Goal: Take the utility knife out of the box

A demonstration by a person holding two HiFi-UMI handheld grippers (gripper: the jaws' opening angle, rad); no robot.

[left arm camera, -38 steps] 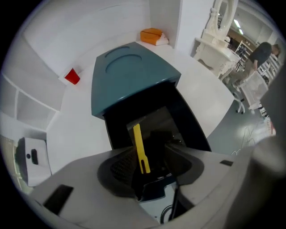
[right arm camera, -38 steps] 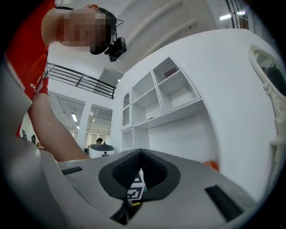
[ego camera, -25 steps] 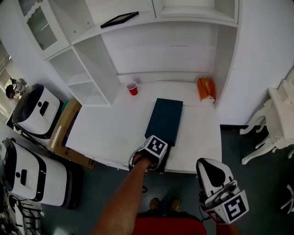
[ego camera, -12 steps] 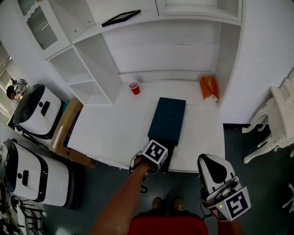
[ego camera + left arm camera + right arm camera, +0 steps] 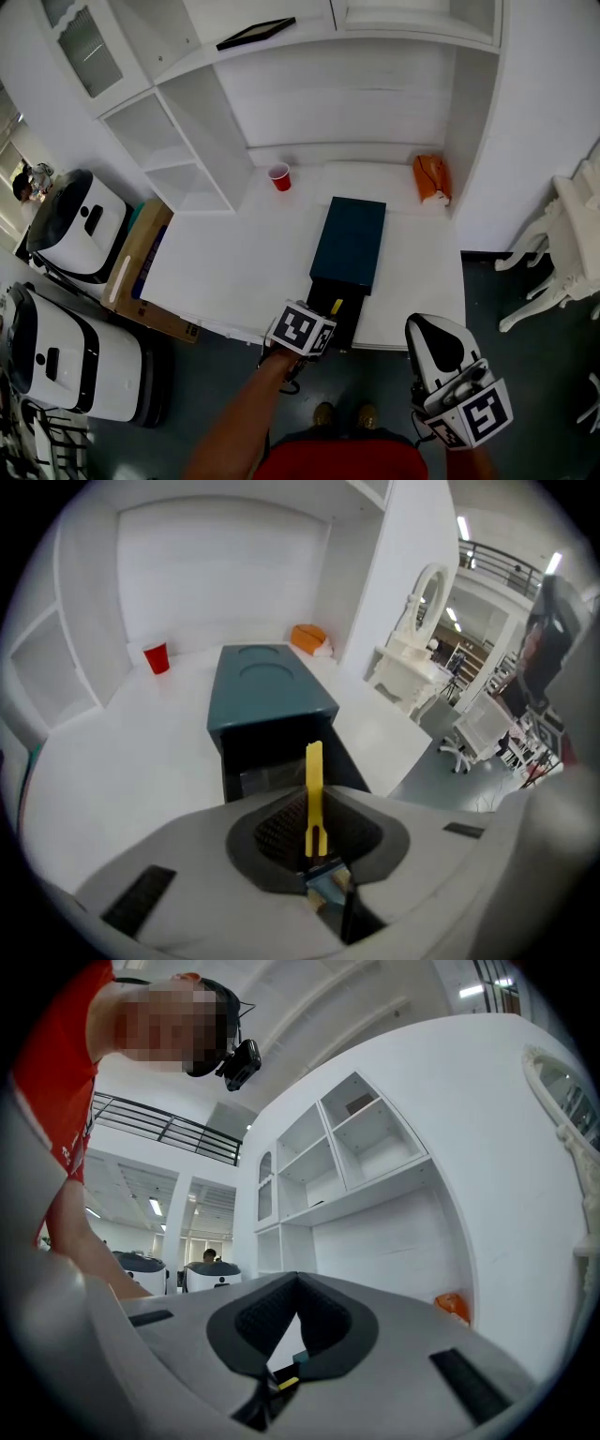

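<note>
A dark teal box [image 5: 349, 242] lies lengthwise on the white table [image 5: 234, 253], with its near end open and dark inside. The box [image 5: 267, 682] also shows in the left gripper view. My left gripper [image 5: 323, 317] hovers just above and in front of that open end, pointing steeply down. It is shut on a slim yellow utility knife [image 5: 314, 785], which sticks up from between the pads. A bit of the knife [image 5: 336, 307] shows in the head view. My right gripper [image 5: 433, 345] hangs off the table's near right corner, its tips together and holding nothing.
A red cup [image 5: 279, 177] stands at the table's back left, and an orange object [image 5: 429, 178] lies at the back right against the wall. White shelving [image 5: 178, 141] rises behind and to the left. White machines [image 5: 70, 225] and a cardboard box [image 5: 141, 258] stand left of the table.
My left gripper has drawn back from the box's open end and risen, bringing the yellow knife out with it. The right gripper has stayed where it was.
</note>
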